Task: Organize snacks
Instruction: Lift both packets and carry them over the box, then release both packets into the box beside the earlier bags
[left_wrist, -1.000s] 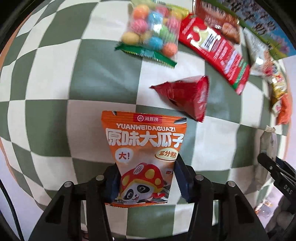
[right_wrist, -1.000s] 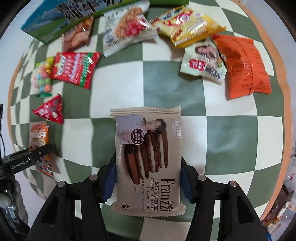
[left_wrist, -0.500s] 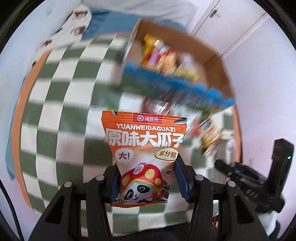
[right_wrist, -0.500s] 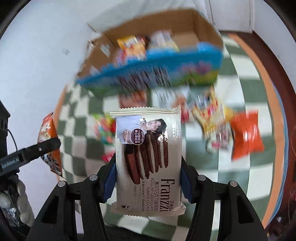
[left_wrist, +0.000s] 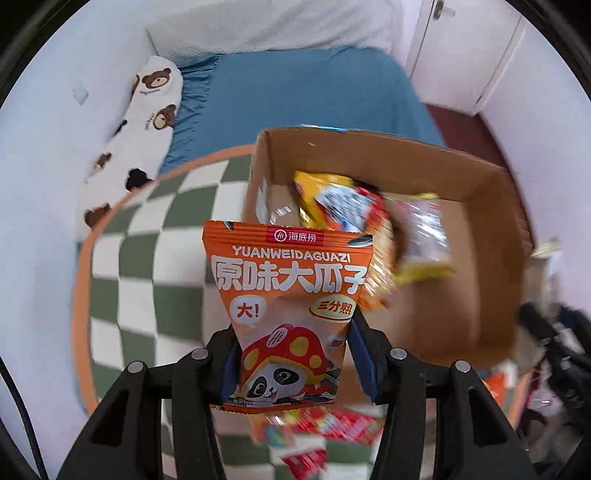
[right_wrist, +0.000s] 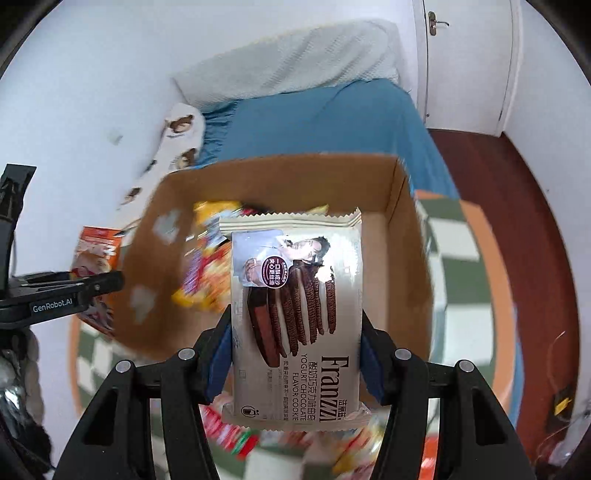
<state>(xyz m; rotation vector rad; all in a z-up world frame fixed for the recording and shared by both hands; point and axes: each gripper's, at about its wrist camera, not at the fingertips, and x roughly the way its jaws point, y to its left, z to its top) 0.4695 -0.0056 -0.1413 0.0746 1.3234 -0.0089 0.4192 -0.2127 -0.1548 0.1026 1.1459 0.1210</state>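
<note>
My left gripper (left_wrist: 291, 360) is shut on an orange sunflower-seed packet (left_wrist: 288, 295) and holds it in the air at the near left corner of an open cardboard box (left_wrist: 491, 236). My right gripper (right_wrist: 293, 354) is shut on a beige Franzzi cookie pack (right_wrist: 295, 314), held over the front of the same box (right_wrist: 410, 258). The box holds several blurred snack bags (left_wrist: 369, 221). The left gripper and its orange packet (right_wrist: 96, 254) show at the left in the right wrist view.
The box stands on a green-and-white checked cloth (left_wrist: 140, 280) with an orange rim. More snack packets (left_wrist: 332, 424) lie on the cloth below my grippers. A blue bed (left_wrist: 295, 96) with a bear-print pillow (left_wrist: 147, 110) lies beyond. A white door (right_wrist: 469, 66) is at the right.
Both grippers have lifted their packs off the cloth and swung up toward the box, which now fills the middle of both views. The loose snacks have dropped below the frames.
</note>
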